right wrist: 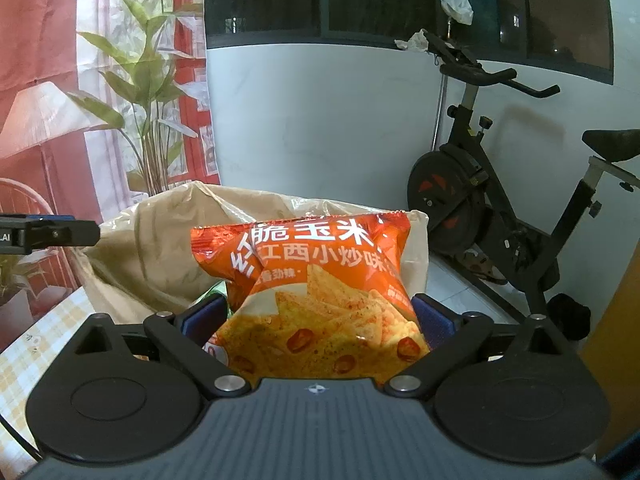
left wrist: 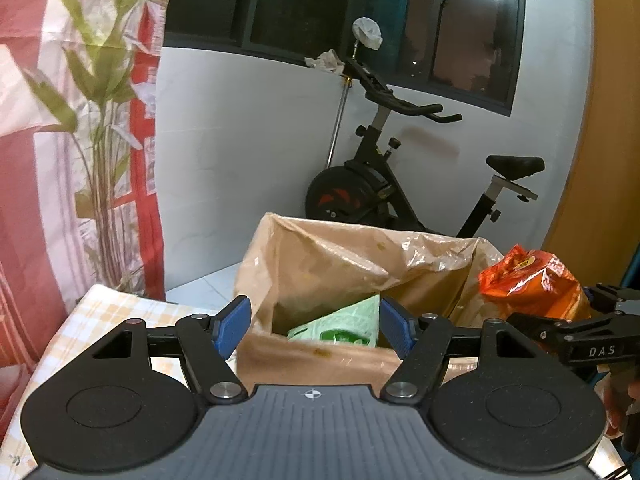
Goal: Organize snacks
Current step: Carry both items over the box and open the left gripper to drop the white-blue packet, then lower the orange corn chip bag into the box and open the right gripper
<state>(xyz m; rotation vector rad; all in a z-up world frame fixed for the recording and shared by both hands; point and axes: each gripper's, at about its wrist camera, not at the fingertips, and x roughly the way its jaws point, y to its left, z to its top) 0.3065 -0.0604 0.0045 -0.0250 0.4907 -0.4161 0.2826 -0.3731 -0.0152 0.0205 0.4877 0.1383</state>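
Snack bag [right wrist: 320,300], orange, stands upright between the blue pads of the right gripper [right wrist: 318,320]; the jaws are spread wide and whether the pads still press it cannot be told. It sits at the right rim of the brown paper bag [left wrist: 320,264], whose mouth gapes open. A green packet [left wrist: 344,324] lies inside. Left gripper [left wrist: 314,326] hangs open and empty over the near rim. The checked tablecloth [left wrist: 104,312] shows bare at left. An exercise bike [left wrist: 400,172] stands beyond, well apart.
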